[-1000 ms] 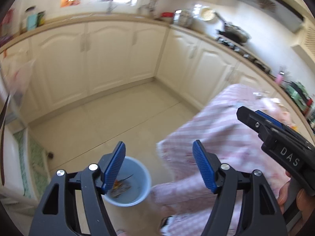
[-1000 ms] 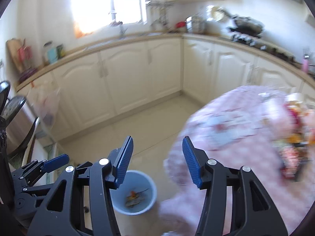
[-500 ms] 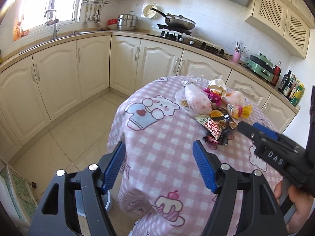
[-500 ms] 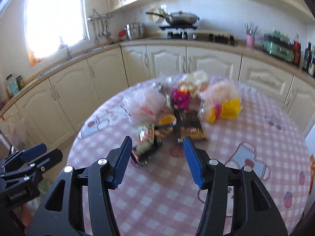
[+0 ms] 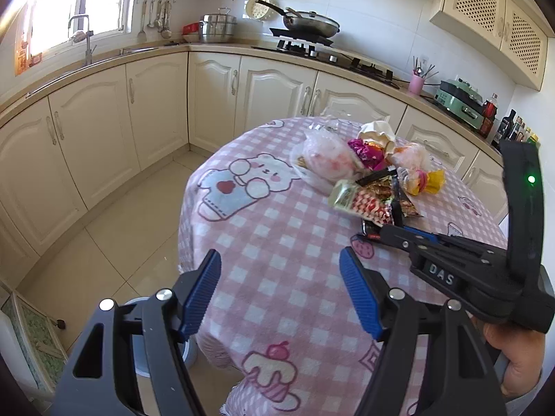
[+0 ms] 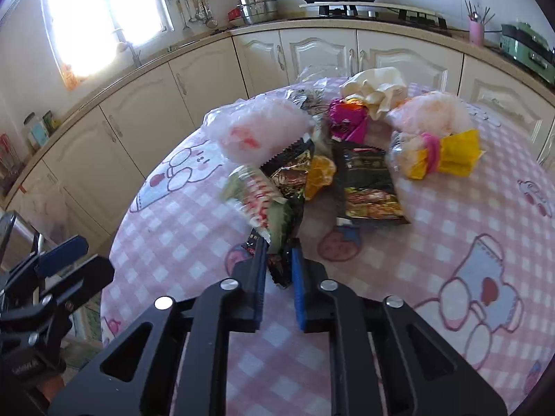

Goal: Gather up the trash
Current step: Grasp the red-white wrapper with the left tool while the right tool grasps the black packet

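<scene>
The tablecloth [image 5: 277, 242] looks like soft matt cloth with pink and white checks and a fuzzy surface. The snack wrappers [image 6: 367, 180] are glossy foil or plastic, creased and shining. Two thin bags [image 6: 256, 128] are clear crinkled plastic film. The right gripper [image 6: 279, 263] has matt black plastic arms with bright metal screws, and its blue pads [image 6: 297, 277] look ribbed. The cabinet doors [image 5: 152, 104] are smooth and cream, with a light sheen. The floor tiles [image 5: 114, 242] are glossy. The pot [image 5: 216, 29] on the counter is polished metal.
</scene>
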`<action>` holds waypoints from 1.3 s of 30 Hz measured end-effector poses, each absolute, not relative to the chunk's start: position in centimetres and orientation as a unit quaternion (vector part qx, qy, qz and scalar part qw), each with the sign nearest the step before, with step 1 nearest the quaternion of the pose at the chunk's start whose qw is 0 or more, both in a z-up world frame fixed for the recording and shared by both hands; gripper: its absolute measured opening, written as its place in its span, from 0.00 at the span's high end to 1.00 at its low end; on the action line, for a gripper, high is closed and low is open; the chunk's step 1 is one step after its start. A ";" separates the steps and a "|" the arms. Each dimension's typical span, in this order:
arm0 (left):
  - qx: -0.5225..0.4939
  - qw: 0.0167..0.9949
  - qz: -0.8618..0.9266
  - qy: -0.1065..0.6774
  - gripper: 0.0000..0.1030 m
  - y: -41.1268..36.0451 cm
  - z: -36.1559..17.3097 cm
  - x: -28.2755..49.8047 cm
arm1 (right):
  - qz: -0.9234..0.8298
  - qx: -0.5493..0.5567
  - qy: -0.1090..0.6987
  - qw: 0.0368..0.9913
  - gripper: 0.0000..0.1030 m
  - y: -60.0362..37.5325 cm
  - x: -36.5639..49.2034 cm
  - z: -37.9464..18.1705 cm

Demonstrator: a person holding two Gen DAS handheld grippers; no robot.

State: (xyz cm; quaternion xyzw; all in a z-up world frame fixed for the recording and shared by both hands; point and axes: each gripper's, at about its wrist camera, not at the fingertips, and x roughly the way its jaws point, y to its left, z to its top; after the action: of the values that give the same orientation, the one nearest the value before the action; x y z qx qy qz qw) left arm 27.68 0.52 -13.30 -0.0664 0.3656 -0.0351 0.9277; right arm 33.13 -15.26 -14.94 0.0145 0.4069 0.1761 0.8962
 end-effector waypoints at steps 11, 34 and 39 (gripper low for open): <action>-0.060 0.915 -0.107 0.385 0.33 -5.1 -14.3 30.2 | 0.137 -0.004 0.378 0.916 1.00 -19.0 32.7 -14.6; -0.048 0.914 -0.096 0.392 0.87 -5.9 -15.7 32.7 | 0.129 0.038 0.398 0.907 0.53 -19.5 34.3 -14.9; -0.059 0.918 -0.084 0.383 0.87 -4.0 -15.0 32.1 | 0.125 0.016 0.424 0.897 0.70 -18.2 35.6 -15.7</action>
State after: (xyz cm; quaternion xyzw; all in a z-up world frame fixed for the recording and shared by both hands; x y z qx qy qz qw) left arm 32.10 -4.02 -14.96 -0.0586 0.3827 -0.0843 0.9182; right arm 35.61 -18.19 -15.72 0.0162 0.4241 0.1250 0.8968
